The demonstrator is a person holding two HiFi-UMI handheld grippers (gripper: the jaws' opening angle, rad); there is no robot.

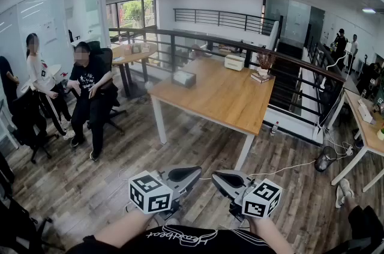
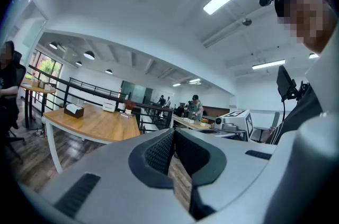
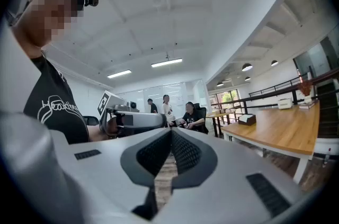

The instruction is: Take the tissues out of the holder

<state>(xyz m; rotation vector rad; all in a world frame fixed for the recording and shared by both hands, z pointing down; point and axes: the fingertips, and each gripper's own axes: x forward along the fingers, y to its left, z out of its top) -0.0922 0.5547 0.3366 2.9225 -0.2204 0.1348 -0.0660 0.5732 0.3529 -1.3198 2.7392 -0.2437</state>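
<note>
Tissues [image 1: 182, 74] wait well apart from the person: the wooden counter [image 1: 222, 96] carries their dark holder [image 1: 185, 80] near its far left edge. I judge work hasn't started, so the left gripper [image 1: 191, 173] and right gripper [image 1: 219, 178] hang low, jaws pressed together, empty.

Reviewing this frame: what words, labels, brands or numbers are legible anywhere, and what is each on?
"Hea...": white cursive word on the person's black T-shirt; remaining letters uncertain.
Left marker cube, right marker cube: black-and-white square patterns only, no letters.
Tissue box on the wooden table: any print too small to read.
</note>
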